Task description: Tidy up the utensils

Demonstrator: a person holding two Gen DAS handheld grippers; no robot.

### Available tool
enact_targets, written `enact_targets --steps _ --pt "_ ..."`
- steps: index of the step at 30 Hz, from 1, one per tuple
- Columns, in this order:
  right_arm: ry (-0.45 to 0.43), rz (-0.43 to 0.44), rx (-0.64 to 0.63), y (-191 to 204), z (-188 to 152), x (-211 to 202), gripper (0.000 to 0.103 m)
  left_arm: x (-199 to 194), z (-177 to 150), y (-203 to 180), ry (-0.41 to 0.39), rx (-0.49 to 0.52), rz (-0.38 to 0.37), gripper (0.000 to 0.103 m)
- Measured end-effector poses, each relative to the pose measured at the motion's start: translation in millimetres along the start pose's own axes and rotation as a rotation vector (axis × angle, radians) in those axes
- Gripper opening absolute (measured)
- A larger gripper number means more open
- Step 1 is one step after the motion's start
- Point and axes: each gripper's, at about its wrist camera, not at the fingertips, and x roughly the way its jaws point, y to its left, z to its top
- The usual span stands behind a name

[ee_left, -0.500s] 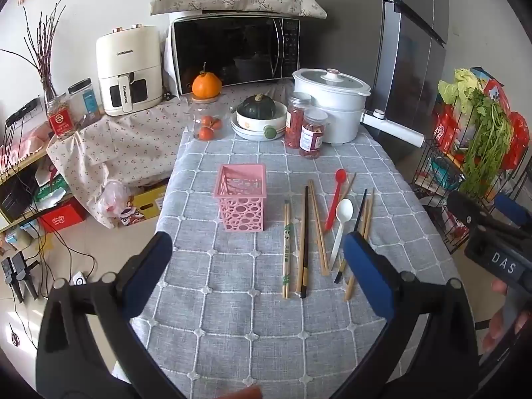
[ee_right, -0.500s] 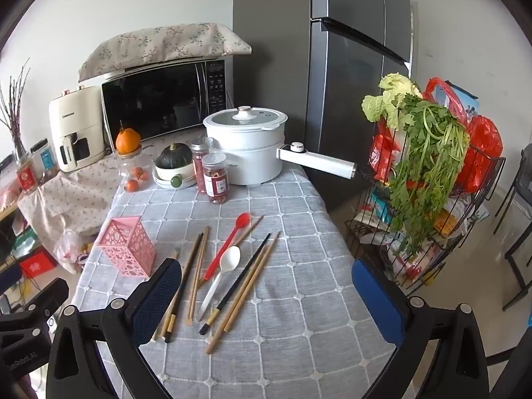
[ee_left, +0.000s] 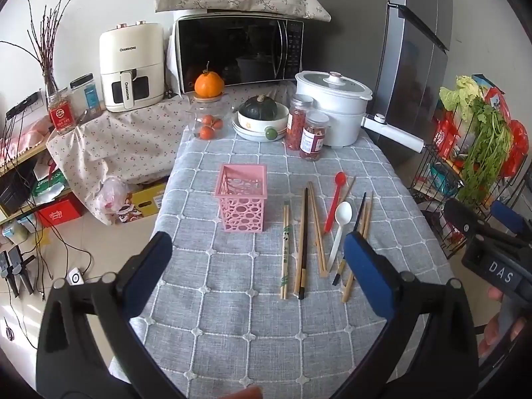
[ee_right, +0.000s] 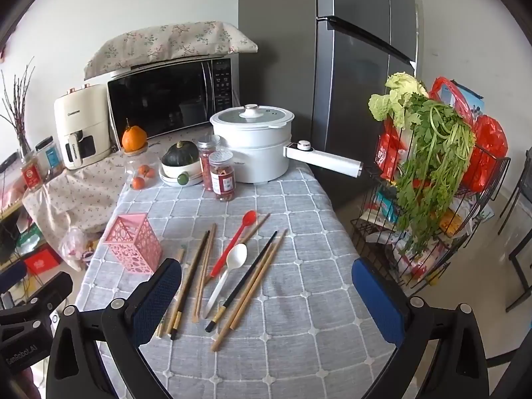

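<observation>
Pink, perforated plastic utensil basket (ee_left: 242,204) stands upright on the grey-checked bench (ee_left: 232,316), chopsticks and spoons lying just right of it. Both the left gripper (ee_left: 256,276) and right gripper (ee_right: 266,296) hover released; best pinch one utensil near its end.

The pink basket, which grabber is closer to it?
Left. The pink basket stands just ahead of the open left gripper. The open right gripper hangs over the chopsticks, with the basket off to its left.

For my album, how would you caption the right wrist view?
Open right claw hovering over chopsticks and spoons beside an empty pink basket.
</observation>
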Motion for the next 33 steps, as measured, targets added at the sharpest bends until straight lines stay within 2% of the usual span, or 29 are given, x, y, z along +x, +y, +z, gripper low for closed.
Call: enact_targets --steps 22,33 --pt "-0.006 0.061 0.002 1.1 3.9 -1.4 0.103 0.0 5.6 2.9 -0.024 -0.017 0.005 0.102" --pt "-0.008 0.087 -0.005 5.9 5.0 -3.0 0.103 6.3 3.4 2.9 -0.007 -0.014 0.015 0.102"
